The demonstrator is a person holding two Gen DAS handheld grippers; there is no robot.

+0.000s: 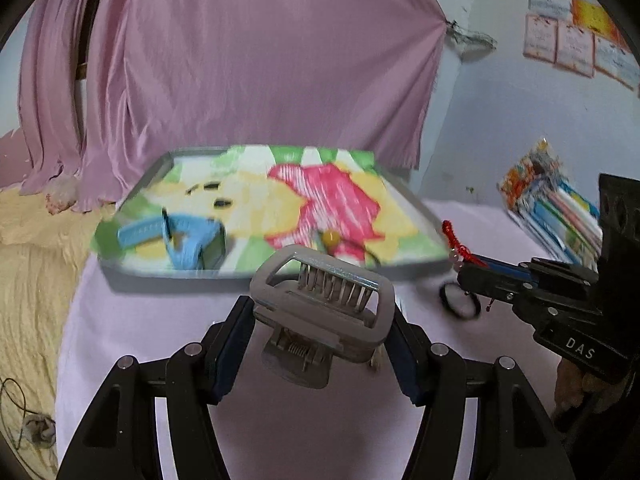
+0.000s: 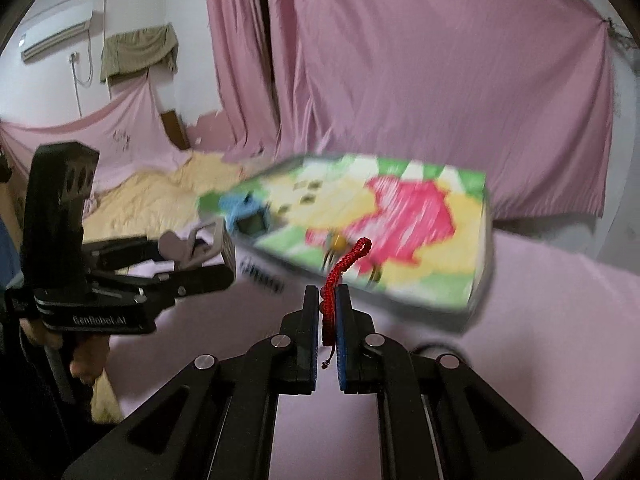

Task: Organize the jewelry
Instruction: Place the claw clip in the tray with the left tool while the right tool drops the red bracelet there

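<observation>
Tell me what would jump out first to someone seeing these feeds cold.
Probably the left tool, shut on a grey claw hair clip that fills the lower middle of its view. Next, the right tool pinching a red braided cord bracelet that sticks up between its fingers. Behind both, on the pale pink cloth, sits the bright patterned tray holding a blue watch.

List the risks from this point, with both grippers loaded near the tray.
1. The right gripper pinches only the middle of the thin red braided cord; its loose ends could snag the tray rim, or it could slip free.
2. The left gripper grips the grey claw clip by its sides; it may twist out.
3. The black ring lies close under the right gripper and could be knocked.
</observation>
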